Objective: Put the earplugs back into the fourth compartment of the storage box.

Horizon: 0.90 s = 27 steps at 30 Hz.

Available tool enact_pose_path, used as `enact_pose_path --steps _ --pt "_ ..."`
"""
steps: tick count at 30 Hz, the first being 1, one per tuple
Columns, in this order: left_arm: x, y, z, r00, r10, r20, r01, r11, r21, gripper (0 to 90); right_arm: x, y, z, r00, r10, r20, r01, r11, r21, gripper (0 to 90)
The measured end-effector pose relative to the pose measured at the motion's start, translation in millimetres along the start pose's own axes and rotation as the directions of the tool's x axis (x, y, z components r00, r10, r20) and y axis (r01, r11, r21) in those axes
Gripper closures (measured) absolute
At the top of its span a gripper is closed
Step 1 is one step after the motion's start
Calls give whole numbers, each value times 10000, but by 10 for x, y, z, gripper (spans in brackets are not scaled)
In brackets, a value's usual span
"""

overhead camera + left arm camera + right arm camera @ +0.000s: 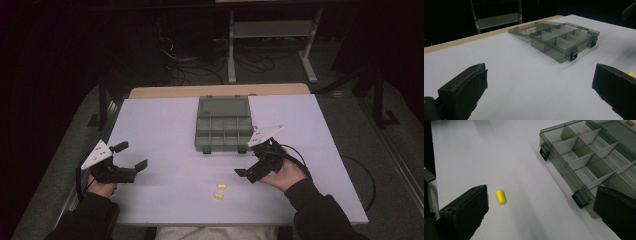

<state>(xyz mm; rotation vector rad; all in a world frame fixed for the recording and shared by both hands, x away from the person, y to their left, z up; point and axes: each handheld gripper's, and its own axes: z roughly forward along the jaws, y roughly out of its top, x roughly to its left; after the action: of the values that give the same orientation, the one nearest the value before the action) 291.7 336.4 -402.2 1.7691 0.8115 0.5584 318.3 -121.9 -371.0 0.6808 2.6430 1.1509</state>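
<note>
A smoky grey compartment box (223, 134) lies open at the table's middle, its lid (223, 106) folded flat behind it and its cells empty. Two small yellow capsules (221, 186) (218, 196) lie on the white table (165, 125) in front of it. My left gripper (131, 156) hovers open near the left edge, pointing toward the box (564, 41); a yellow capsule (630, 73) peeks past its right jaw. My right gripper (248, 162) is open just right of the capsules, with one capsule (500, 196) beside its left jaw and the box (594, 157) to its right.
Wide bare table surface lies between the left gripper and the box. The box's two front latches (580, 198) hang open. Behind the table are a wooden strip (220, 91), a metal stand (272, 30) and cables on a dark floor.
</note>
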Motion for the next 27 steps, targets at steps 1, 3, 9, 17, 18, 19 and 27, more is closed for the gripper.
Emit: enact_pose_path --steps 1,3,9,17,18,19,27 --pt "0 0 1 10000 -6 1 6 10000 0 0 0 0 0 10000 0 0 0 10000 0 0" --pt "0 0 1 10000 -2 0 2 10000 2 0 15 15 32 9999 -81 -60 82 9999 82 0" --pt "1 -1 2 10000 3 15 -3 10000 13 0 62 56 138 9992 -371 -179 378 9985 403 0" --pt "-1 0 1 10000 9 12 -9 10000 24 0 118 103 261 9973 -599 -423 630 9952 752 0" --pt "-1 0 1 10000 12 16 -12 10000 23 0 126 107 276 9971 -606 -454 640 9949 776 0" --pt "-1 -1 1 10000 11 17 -11 10000 30 0 134 112 289 9970 -619 -471 656 9946 810 0" --pt "0 -1 3 10000 2 18 -2 10000 46 0 176 133 405 9941 -879 -635 948 9888 1150 0"
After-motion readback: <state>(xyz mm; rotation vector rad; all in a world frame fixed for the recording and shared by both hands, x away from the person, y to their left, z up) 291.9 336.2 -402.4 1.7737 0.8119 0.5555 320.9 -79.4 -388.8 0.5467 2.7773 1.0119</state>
